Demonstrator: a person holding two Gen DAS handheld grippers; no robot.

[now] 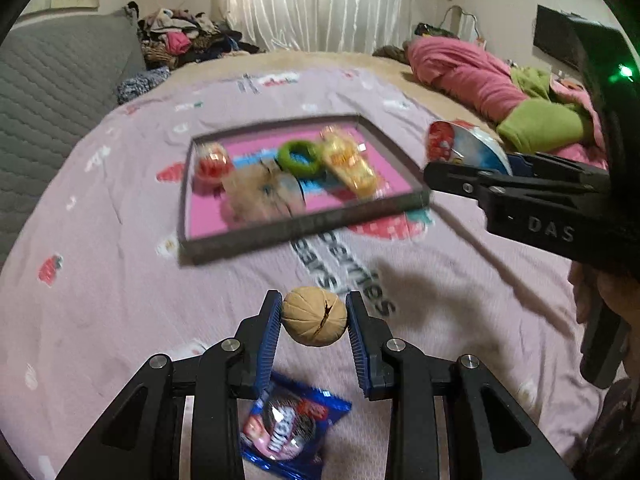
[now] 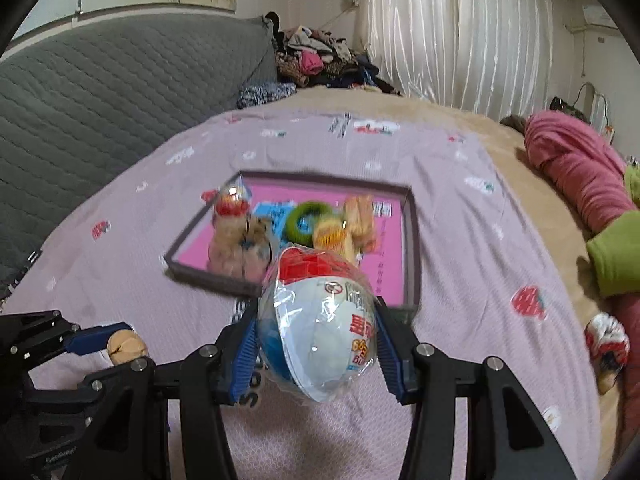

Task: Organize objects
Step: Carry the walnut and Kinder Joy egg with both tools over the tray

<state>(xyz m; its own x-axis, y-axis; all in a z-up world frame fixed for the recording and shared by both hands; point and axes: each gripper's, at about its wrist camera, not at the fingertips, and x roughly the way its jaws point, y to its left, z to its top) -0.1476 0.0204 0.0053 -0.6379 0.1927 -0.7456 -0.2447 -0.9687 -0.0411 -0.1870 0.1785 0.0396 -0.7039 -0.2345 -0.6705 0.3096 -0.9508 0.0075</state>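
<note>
The left tongs [image 1: 314,318] are clamped on a tan walnut [image 1: 315,316], its cracked shell pinched between the two blue pads and held clear above the pink strawberry-print bedspread [image 1: 120,280]. Below them a blue snack packet [image 1: 290,426] lies flat on the bed. The right tongs [image 2: 316,340] grip a plastic-wrapped egg toy [image 2: 318,324] (red on top, white and blue below), which fills the gap between their pads. Ahead of both sits a shallow grey-rimmed tray [image 1: 304,232] with a pink floor, holding a green ring [image 1: 300,156], a yellow wrapped snack [image 1: 352,164], a fluffy beige toy [image 1: 260,192] and a second, blurred red-topped item [image 1: 212,164].
</note>
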